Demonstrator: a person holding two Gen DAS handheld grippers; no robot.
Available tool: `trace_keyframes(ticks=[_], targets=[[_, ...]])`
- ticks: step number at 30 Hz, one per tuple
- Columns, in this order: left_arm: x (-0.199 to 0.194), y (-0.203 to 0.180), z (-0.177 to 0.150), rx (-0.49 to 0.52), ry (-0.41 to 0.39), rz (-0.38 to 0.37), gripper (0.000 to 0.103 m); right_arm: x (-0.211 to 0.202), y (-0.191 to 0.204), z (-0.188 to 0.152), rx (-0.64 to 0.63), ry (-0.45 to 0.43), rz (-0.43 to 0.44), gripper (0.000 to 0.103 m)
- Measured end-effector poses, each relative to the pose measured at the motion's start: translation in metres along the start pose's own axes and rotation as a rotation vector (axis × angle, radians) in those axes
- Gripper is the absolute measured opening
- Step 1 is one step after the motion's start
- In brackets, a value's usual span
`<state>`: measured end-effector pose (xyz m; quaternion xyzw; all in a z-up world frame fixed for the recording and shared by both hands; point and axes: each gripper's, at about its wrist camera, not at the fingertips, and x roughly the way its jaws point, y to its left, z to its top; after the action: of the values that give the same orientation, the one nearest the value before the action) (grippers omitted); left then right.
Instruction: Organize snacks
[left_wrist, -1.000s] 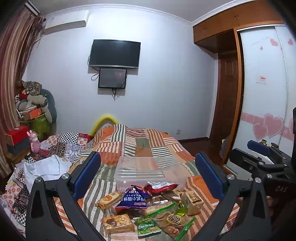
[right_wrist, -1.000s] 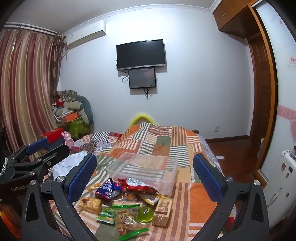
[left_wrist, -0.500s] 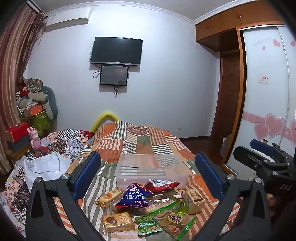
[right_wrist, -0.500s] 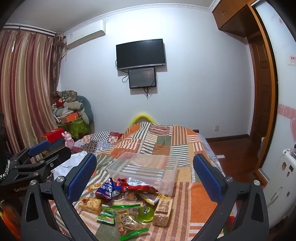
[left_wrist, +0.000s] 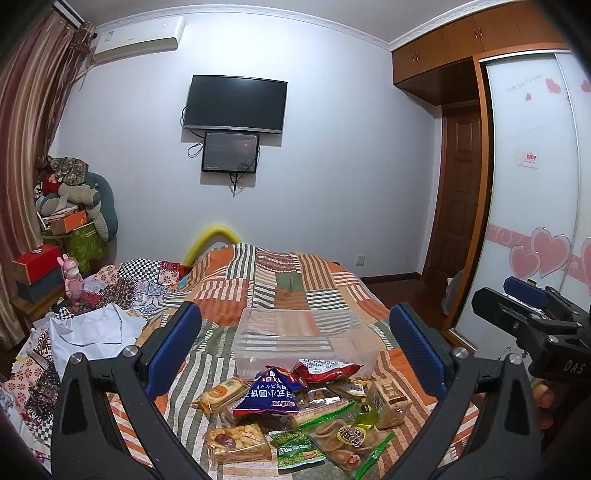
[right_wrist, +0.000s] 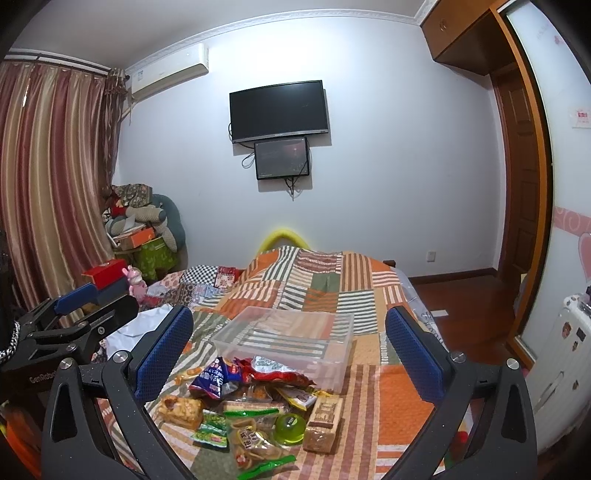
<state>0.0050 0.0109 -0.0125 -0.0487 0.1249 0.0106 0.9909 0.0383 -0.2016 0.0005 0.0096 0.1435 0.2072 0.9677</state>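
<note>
right tongs (left_wrist: 532, 314): "DAS" | left tongs (right_wrist: 74, 317): "GenRobo…", cut off | snack packets: illegible

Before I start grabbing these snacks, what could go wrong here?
The snack pile overlaps, so closing on the blue bag may drag neighbours along. The clear bin sits on a soft quilt and could tip or slide. The round green jelly cup might roll away.
</note>
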Motion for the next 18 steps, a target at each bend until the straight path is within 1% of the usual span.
trace_keyframes(ticks=[18], targets=[[-0.0037, -0.0054, -0.0011, 0.023, -0.020, 0.001, 0.103, -0.0029, -0.0023, 0.0031, 0.007, 0.000, 0.004, 0.103]])
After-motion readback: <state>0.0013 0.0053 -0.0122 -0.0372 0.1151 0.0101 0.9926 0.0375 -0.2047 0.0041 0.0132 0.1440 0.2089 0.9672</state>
